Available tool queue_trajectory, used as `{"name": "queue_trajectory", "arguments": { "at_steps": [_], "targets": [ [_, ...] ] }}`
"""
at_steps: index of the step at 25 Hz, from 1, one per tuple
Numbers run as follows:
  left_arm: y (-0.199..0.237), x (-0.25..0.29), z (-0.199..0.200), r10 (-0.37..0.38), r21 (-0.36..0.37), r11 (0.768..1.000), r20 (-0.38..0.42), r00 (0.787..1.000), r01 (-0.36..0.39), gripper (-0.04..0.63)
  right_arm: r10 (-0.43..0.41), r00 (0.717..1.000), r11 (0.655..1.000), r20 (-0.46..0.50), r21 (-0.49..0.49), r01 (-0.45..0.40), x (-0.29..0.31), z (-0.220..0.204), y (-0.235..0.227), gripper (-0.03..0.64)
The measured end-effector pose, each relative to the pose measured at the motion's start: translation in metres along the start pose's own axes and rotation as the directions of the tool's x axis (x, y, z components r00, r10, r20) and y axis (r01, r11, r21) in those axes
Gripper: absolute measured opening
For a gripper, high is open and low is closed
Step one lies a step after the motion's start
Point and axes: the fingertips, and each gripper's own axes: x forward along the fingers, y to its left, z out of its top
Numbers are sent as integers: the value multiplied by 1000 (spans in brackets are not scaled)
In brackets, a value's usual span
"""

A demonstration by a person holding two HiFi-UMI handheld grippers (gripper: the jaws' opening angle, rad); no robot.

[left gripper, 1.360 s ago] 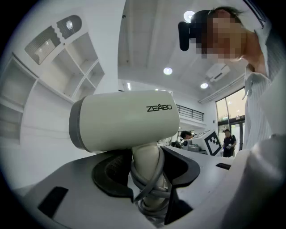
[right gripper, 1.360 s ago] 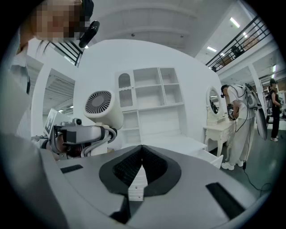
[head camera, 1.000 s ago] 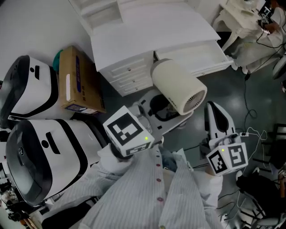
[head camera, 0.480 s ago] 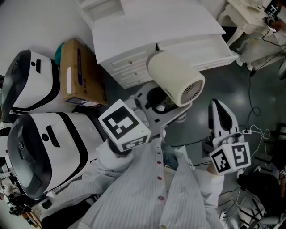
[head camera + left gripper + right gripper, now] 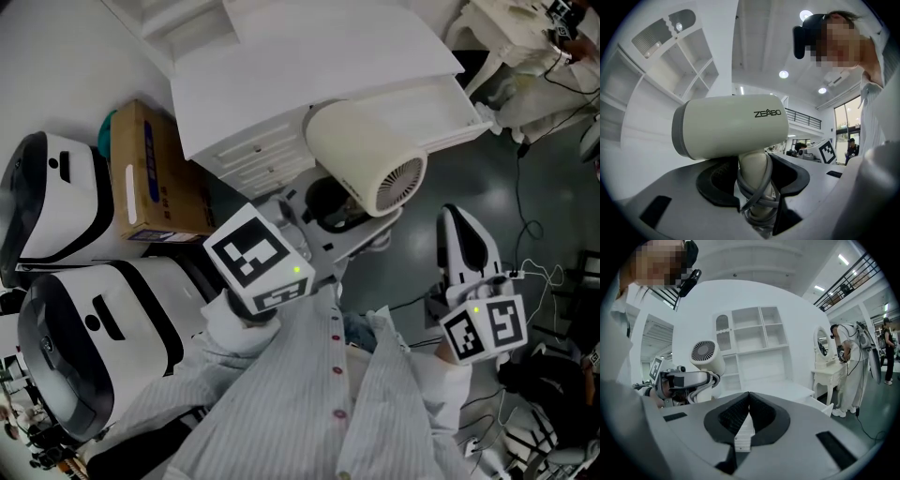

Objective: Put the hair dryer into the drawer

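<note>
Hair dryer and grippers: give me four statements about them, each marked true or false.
1. The left gripper grips the hair dryer by its handle. True.
2. The right gripper holds a brush. False: its jaws are together with nothing between them.
3. The hair dryer lies inside the drawer. False: it is in the left gripper, outside the open drawer.
4. A cord is wound round the dryer's handle. True.

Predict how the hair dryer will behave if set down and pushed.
The hair dryer is probably top-heavy: bulky barrel above a slim handle, so it may tip. The round barrel could roll. The wound cord looks floppy.
</note>
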Motion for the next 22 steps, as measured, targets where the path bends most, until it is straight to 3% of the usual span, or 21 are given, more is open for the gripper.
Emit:
{"name": "queue_trajectory", "arguments": {
  "at_steps": [11, 22],
  "targets": [
    [94, 86, 23, -39, 20, 999, -25, 999, 40, 202, -11, 1000, 1000, 13, -1, 11, 93, 34, -78, 12],
    [160, 132, 25, -45, 17, 999, -55, 997, 46, 202, -71, 997, 997, 26, 33, 70, 145, 44, -136, 12]
  ]
}}
